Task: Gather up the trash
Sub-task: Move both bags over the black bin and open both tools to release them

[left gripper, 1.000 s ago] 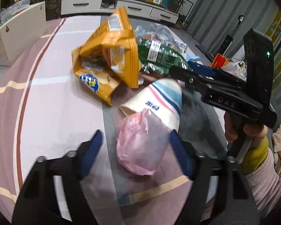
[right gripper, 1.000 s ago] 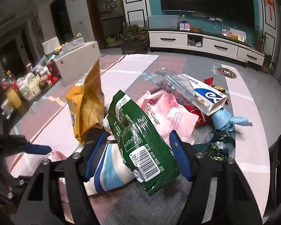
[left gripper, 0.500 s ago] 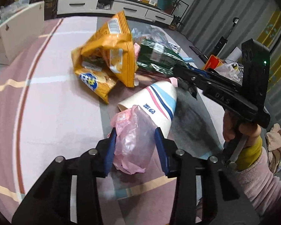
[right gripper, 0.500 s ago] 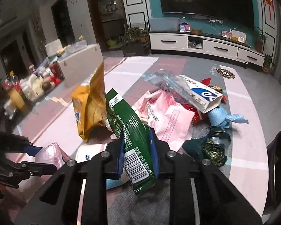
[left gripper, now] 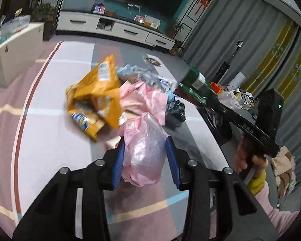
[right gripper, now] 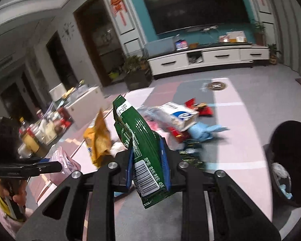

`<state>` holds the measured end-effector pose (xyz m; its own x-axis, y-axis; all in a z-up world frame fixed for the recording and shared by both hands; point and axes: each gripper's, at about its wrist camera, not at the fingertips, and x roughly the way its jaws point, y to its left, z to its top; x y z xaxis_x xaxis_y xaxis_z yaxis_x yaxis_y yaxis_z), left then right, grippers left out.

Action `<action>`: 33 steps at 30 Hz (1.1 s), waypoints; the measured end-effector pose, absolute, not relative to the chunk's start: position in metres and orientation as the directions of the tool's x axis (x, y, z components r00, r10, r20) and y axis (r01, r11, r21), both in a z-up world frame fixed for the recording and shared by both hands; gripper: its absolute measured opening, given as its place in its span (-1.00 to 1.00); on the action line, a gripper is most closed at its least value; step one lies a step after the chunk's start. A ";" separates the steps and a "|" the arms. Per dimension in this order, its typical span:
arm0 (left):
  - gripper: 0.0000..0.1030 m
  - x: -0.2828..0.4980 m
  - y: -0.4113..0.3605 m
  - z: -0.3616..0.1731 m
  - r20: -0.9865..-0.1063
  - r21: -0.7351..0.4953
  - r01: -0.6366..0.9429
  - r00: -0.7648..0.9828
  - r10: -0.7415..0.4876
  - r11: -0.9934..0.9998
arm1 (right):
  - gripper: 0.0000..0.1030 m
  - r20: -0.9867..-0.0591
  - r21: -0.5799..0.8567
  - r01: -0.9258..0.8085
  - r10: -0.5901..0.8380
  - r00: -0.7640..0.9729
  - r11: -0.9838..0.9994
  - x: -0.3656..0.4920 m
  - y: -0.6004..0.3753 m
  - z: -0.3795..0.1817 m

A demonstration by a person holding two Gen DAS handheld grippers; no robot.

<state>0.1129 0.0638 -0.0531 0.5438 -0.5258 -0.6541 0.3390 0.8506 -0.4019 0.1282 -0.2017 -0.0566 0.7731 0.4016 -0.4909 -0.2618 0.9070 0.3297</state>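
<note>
Above the striped rug, my left gripper pinches a crumpled pink plastic bag, just clear of the yellow snack bag in the litter pile. My right gripper clamps a green wrapper, upright between its pads, near the black bin.

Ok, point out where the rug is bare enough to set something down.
Bare rug lies left of the yellow chip bag, out to the white box. In the right wrist view, open rug runs between the blue-and-white carton and the black bin. The pile between is crowded.
</note>
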 end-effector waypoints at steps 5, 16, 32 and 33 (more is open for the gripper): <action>-0.20 0.118 0.016 -0.033 -0.619 -0.351 0.394 0.582 -0.526 0.849 | -0.51 -0.483 0.327 -0.166 0.316 0.817 0.930 0.119 -0.240 -0.053; -0.12 0.155 -0.136 -0.007 -0.585 -0.318 0.542 0.533 -0.611 0.778 | -0.50 -0.456 0.386 0.101 0.094 0.885 0.917 0.089 -0.346 -0.057; -0.04 0.210 -0.311 -0.070 -0.712 -0.279 0.614 0.384 -0.588 0.738 | -0.43 -0.605 0.430 0.435 -0.105 0.789 0.791 0.093 -0.440 -0.112; -0.02 0.213 -0.315 -0.075 -0.715 -0.286 0.610 0.377 -0.588 0.739 | -0.42 -0.614 0.436 0.446 -0.103 0.782 0.782 0.095 -0.444 -0.116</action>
<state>0.2134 -0.3145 -0.0751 0.3770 -0.5885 -0.7153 0.6102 0.7387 -0.2862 0.0954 -0.4436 -0.1159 0.7823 -0.1029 -0.6143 0.4456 0.7816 0.4365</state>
